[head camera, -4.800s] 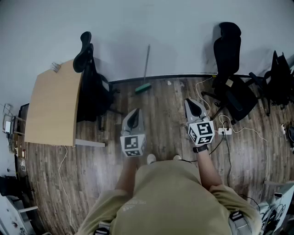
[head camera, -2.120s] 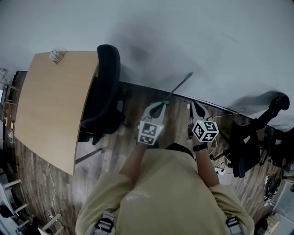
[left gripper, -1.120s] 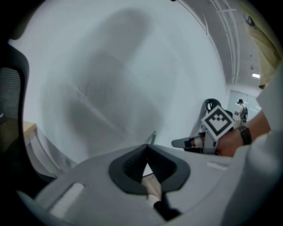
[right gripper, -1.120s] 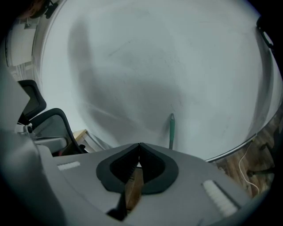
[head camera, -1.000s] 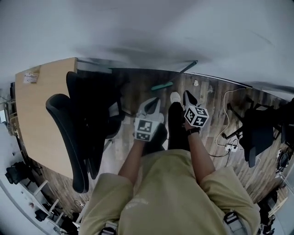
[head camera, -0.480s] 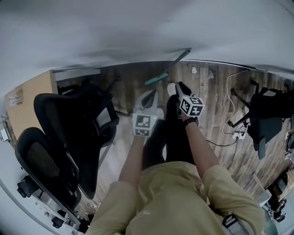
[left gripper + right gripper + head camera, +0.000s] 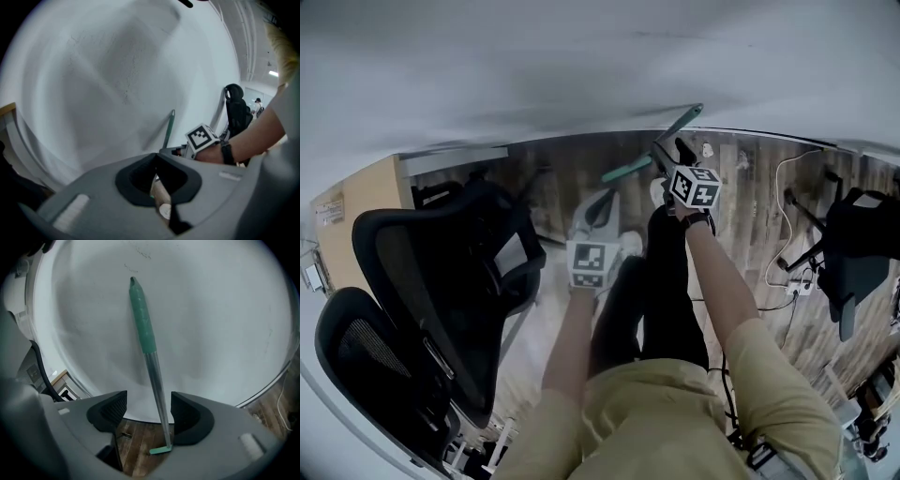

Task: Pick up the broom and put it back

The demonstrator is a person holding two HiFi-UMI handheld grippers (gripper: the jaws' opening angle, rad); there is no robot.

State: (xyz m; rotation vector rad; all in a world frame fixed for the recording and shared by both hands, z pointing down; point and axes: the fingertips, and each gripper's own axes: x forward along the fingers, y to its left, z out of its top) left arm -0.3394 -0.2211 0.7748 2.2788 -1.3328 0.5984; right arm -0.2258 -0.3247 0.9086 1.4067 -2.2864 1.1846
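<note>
The broom leans on the white wall, its green head (image 7: 623, 171) on the wood floor and its handle (image 7: 682, 122) slanting up to the right. In the right gripper view its metal shaft (image 7: 157, 385) runs between the jaws, close to the right pad without being pressed, with the green grip (image 7: 140, 319) above and the head (image 7: 161, 450) below. My right gripper (image 7: 667, 150) (image 7: 149, 416) is opening around the shaft. My left gripper (image 7: 600, 199) (image 7: 157, 180) hangs shut and empty, to the left of and short of the broom (image 7: 168, 129).
Two black office chairs (image 7: 441, 281) crowd the left, beside a wooden desk (image 7: 356, 202). Another black chair (image 7: 862, 225) and a power strip with cables (image 7: 797, 281) lie on the right. The person's dark-trousered legs (image 7: 661, 272) stand just below the grippers.
The right gripper has moved toward the wall and now stands at the broom's handle. The left gripper has shifted only a little. The broom still leans on the wall.
</note>
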